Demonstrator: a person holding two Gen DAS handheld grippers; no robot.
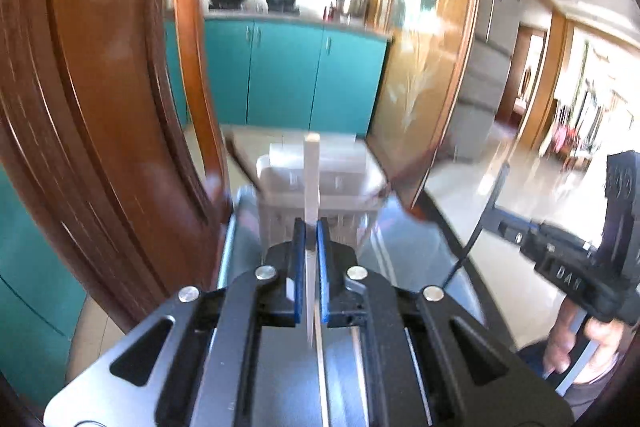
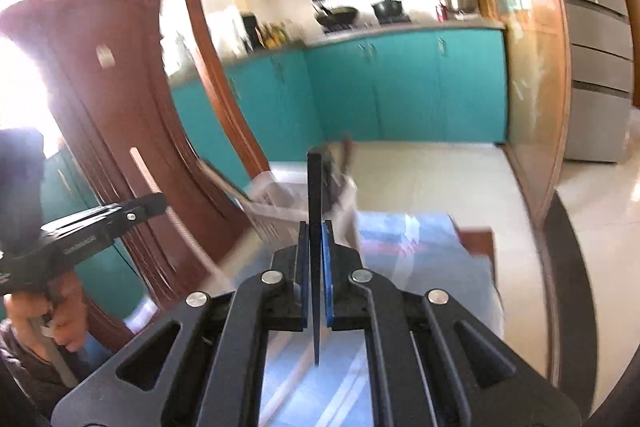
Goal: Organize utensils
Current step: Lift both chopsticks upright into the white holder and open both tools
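Note:
My left gripper (image 1: 311,227) is shut on a white utensil handle (image 1: 311,179) that sticks up and forward, above a clear plastic utensil holder (image 1: 280,187) on the glass table. My right gripper (image 2: 316,227) is shut on a dark flat utensil (image 2: 315,195), held upright just before the same clear holder (image 2: 276,199). The right gripper also shows at the right of the left wrist view (image 1: 500,215), and the left gripper with its white utensil at the left of the right wrist view (image 2: 160,201). The working ends of both utensils are hidden.
A brown wooden chair back (image 1: 100,87) stands close on the left, also in the right wrist view (image 2: 120,87). The glass table (image 2: 420,247) has a dark rim. Teal kitchen cabinets (image 1: 288,75), a glass door (image 1: 432,47) and a fridge (image 2: 592,47) lie beyond.

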